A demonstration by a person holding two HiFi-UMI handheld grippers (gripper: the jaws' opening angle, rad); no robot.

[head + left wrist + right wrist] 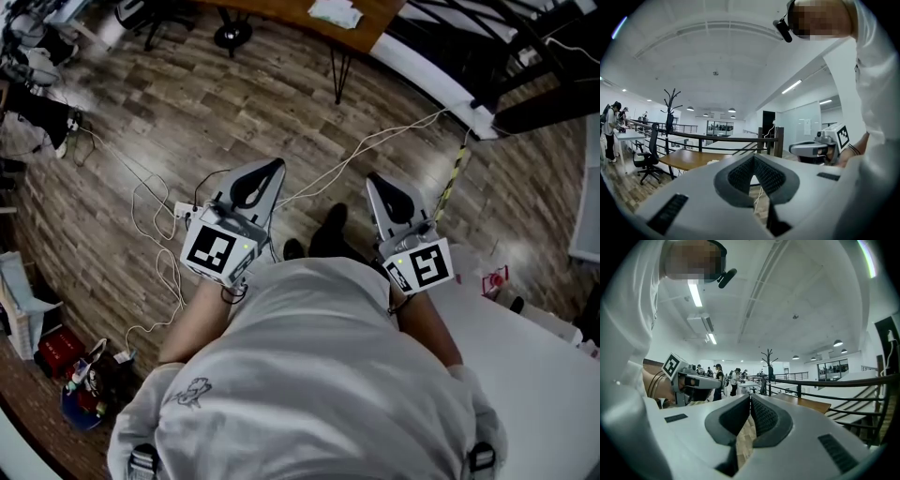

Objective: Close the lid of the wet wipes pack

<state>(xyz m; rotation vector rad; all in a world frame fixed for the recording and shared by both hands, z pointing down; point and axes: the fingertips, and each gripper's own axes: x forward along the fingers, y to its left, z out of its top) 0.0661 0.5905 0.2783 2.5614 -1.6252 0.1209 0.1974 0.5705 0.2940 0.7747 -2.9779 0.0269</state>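
2 tools are held level above the wood floor point(141, 122), side by side and apart. The left gripper point(272, 171) has its jaws clenched together with nothing between them, and so does the right gripper point(377, 183). Near the white table's point(525, 356) edge at right lies a small red-and-white item point(494, 279), possibly the wet wipes pack. It is too small to show its lid.

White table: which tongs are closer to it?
Right. The right tongs sit just beside the white table's edge; the left tongs are farther away, over the wooden floor.
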